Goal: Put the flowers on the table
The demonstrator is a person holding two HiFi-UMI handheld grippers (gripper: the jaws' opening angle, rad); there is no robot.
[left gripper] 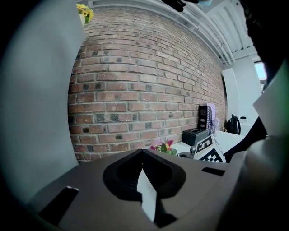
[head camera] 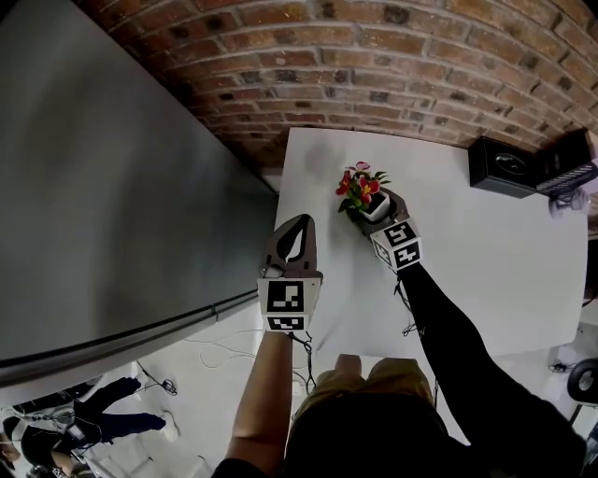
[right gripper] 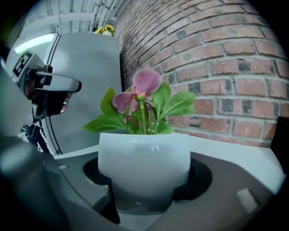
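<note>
A small white pot (head camera: 376, 209) of pink and red flowers (head camera: 359, 185) with green leaves is over the far left part of the white table (head camera: 486, 271). My right gripper (head camera: 378, 211) is shut on the pot, one jaw on each side. In the right gripper view the pot (right gripper: 143, 162) fills the space between the jaws, with the flowers (right gripper: 141, 90) rising above it; whether its base touches the table is hidden. My left gripper (head camera: 296, 226) hovers at the table's left edge, shut with nothing in it, its tips meeting (left gripper: 142, 151).
A tall grey cabinet (head camera: 112, 187) stands left of the table, with yellow flowers (left gripper: 84, 12) on top. A brick wall (head camera: 374, 56) runs behind. A black box (head camera: 502, 166) sits at the table's far right. Cables hang at the near table edge (head camera: 402, 317).
</note>
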